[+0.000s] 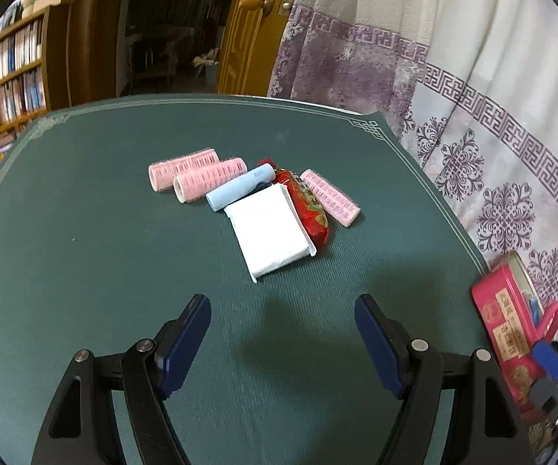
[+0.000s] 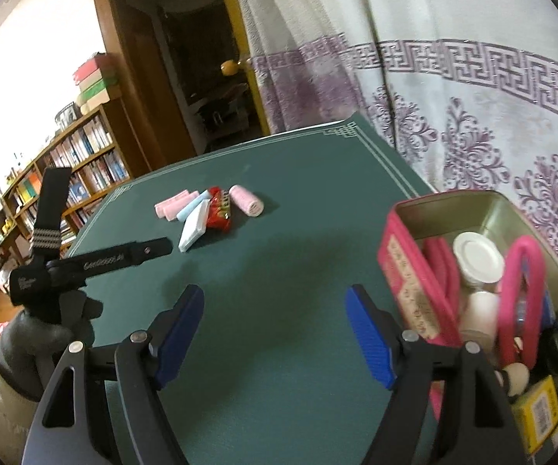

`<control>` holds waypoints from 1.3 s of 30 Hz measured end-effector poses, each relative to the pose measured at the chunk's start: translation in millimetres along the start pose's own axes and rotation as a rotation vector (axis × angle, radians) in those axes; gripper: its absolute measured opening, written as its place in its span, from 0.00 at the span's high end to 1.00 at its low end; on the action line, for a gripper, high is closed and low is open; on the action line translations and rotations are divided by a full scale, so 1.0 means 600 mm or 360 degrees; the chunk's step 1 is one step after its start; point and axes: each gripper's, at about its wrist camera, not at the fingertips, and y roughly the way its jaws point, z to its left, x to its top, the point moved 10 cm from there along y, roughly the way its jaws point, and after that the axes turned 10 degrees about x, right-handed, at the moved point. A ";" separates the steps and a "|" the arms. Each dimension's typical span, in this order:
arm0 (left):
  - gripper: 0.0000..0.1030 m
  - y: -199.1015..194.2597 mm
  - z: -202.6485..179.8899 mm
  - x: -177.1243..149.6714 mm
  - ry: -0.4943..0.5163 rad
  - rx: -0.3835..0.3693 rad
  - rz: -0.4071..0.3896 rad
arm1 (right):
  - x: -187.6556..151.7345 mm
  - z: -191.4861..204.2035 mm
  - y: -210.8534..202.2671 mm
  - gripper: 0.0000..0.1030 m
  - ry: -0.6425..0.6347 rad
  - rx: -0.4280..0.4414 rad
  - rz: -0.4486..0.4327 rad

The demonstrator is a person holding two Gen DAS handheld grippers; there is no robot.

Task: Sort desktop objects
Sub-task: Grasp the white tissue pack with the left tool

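A small pile lies on the green table mat (image 1: 85,271): three pink hair rollers (image 1: 184,168), (image 1: 209,180), (image 1: 331,197), a light blue tube (image 1: 240,188), a white tissue pack (image 1: 269,228) and a red snack packet (image 1: 309,209). My left gripper (image 1: 282,306) is open and empty, hovering just short of the tissue pack. My right gripper (image 2: 275,298) is open and empty, beside a pink tin (image 2: 410,271) holding a white-capped bottle (image 2: 478,259), pink scissors (image 2: 522,298) and other small items. The pile shows far off in the right wrist view (image 2: 209,213).
The pink tin (image 1: 507,325) sits at the mat's right edge. A patterned purple-and-white curtain (image 1: 491,116) hangs right behind the table. A bookshelf (image 1: 4,85) and open doorway (image 1: 170,38) stand beyond. The left gripper's body (image 2: 85,263) shows at the left.
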 end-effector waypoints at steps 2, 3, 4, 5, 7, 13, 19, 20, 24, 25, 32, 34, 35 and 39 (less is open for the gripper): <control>0.24 0.011 0.000 0.007 -0.0015 -0.0002 0.0009 | -0.003 0.002 0.010 0.23 -0.0003 0.0004 0.0019; 0.24 0.018 0.001 0.011 -0.0019 0.0005 0.0013 | -0.004 0.003 0.013 0.23 -0.0003 0.0004 0.0026; 0.24 0.024 0.002 0.014 -0.0019 0.0013 0.0015 | -0.005 0.003 0.018 0.23 -0.0003 0.0005 0.0034; 0.24 0.035 0.001 0.018 -0.0015 0.0024 0.0024 | -0.006 0.002 0.022 0.23 -0.0001 0.0008 0.0041; 0.24 0.049 0.002 0.023 -0.0020 0.0033 0.0043 | -0.006 0.001 0.029 0.23 0.0002 0.0013 0.0051; 0.24 0.089 0.006 0.045 -0.0055 0.0060 0.0068 | -0.009 -0.005 0.046 0.23 0.0009 0.0034 0.0079; 0.24 0.118 0.017 0.056 -0.0064 0.0080 0.0096 | -0.009 -0.018 0.056 0.23 0.0033 0.0037 0.0087; 0.24 0.123 0.019 0.057 -0.0068 0.0075 0.0103 | -0.009 -0.019 0.057 0.23 0.0037 0.0038 0.0087; 0.42 0.131 0.022 0.065 -0.0062 0.0078 0.0093 | -0.009 -0.020 0.062 0.23 0.0036 0.0042 0.0092; 0.49 0.133 0.023 0.065 -0.0054 0.0091 0.0093 | -0.009 -0.019 0.064 0.23 0.0033 0.0042 0.0094; 0.52 0.123 0.032 0.049 0.0003 0.0110 0.0065 | -0.002 0.000 0.077 0.23 -0.0008 0.0044 0.0106; 0.52 0.116 0.043 0.043 0.0003 0.0124 0.0058 | 0.006 0.005 0.085 0.23 -0.0028 0.0050 0.0111; 0.52 0.111 0.051 0.039 0.0004 0.0135 0.0053 | 0.009 0.010 0.089 0.23 -0.0039 0.0055 0.0113; 0.52 0.085 0.078 0.029 0.0008 0.0189 0.0022 | 0.024 0.033 0.114 0.23 -0.0069 0.0099 0.0132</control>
